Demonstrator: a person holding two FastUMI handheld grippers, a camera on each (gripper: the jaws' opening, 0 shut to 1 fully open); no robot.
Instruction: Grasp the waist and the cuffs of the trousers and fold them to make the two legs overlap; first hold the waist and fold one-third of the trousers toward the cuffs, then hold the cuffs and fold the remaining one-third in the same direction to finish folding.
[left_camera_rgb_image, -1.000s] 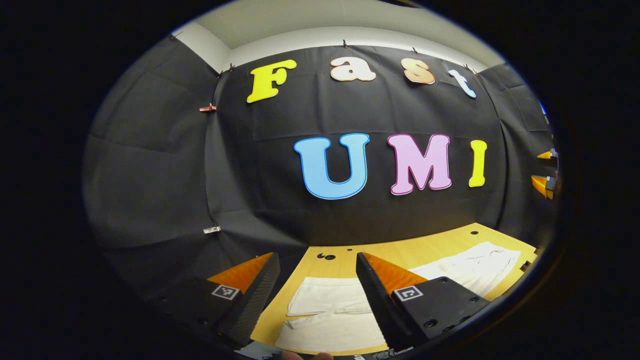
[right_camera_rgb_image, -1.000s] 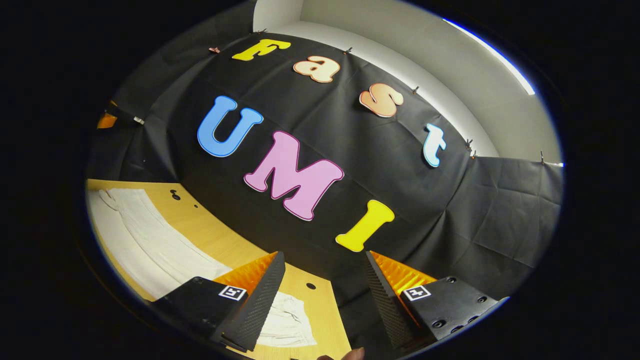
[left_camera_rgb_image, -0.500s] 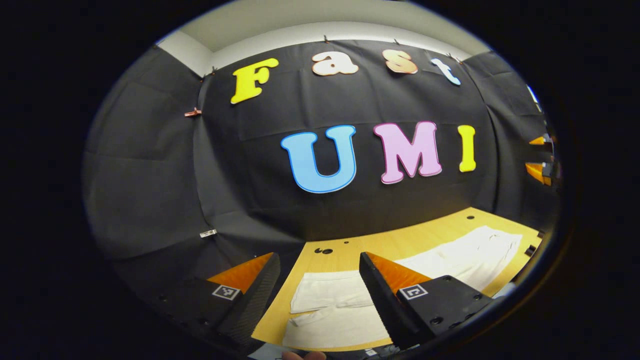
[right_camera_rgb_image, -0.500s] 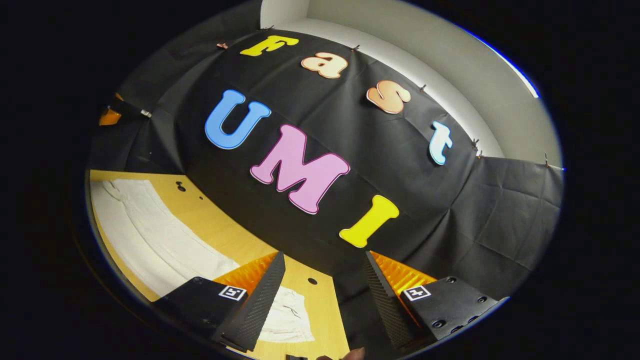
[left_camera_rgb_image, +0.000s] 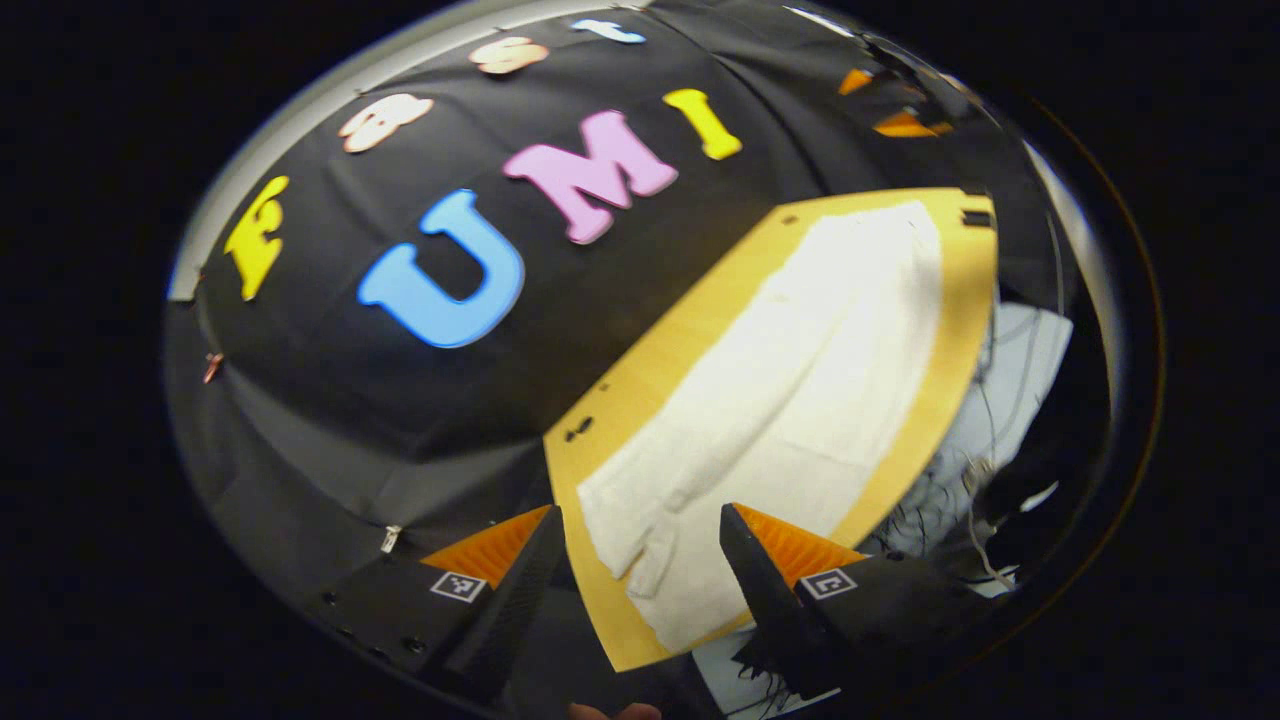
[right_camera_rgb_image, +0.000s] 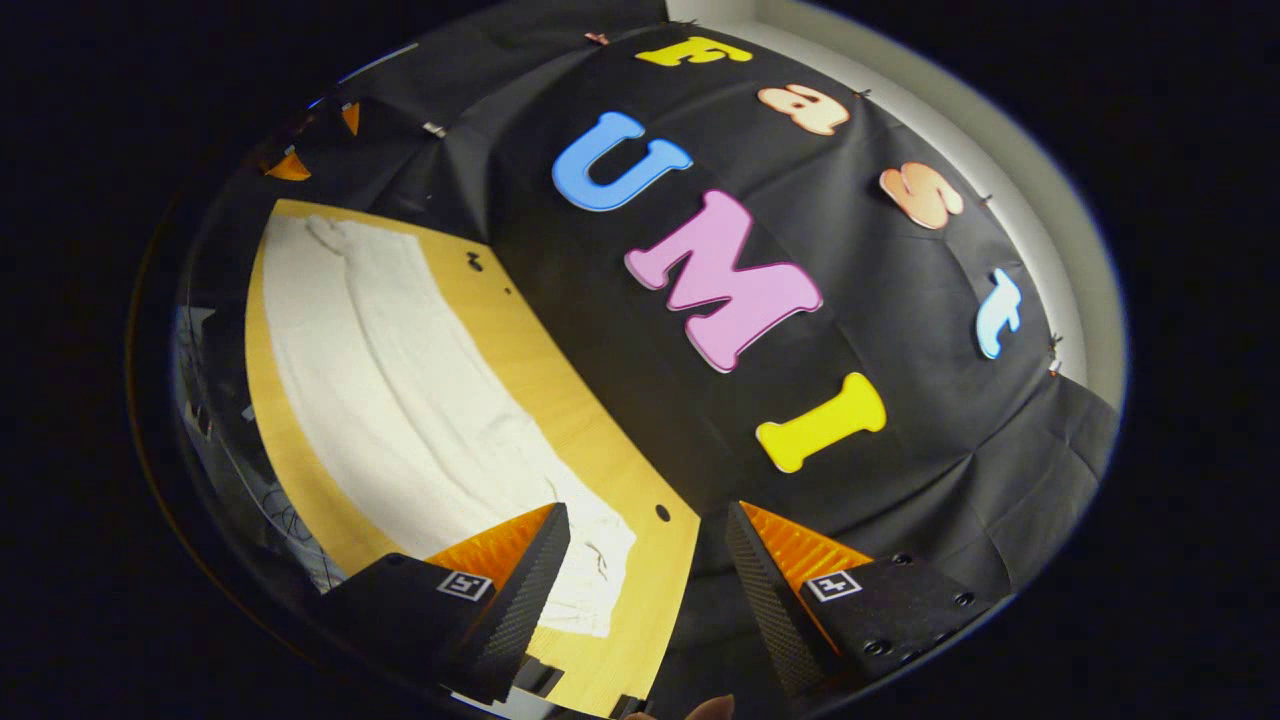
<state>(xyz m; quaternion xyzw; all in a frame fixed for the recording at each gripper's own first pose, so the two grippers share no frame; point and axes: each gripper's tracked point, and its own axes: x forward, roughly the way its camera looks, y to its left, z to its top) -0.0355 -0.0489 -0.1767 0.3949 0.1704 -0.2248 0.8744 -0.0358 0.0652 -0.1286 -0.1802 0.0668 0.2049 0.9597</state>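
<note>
Trousers (left_camera_rgb_image: 790, 400) lie flat below both open grippers.

White trousers (left_camera_rgb_image: 790, 390) on yellow-tan wood table (left_camera_rgb_image: 650, 370), black wall cloth (left_camera_rgb_image: 330, 400).

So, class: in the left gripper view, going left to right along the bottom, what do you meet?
Gripper's left-hand finger → bare table edge → white trousers → gripper's right-hand finger.

Black cloth wall (left_camera_rgb_image: 330, 400) fills the upper left; a wooden desk (left_camera_rgb_image: 660, 360) runs diagonally right of centre, pale wall (right_camera_rgb_image: 1010, 200) above.
</note>
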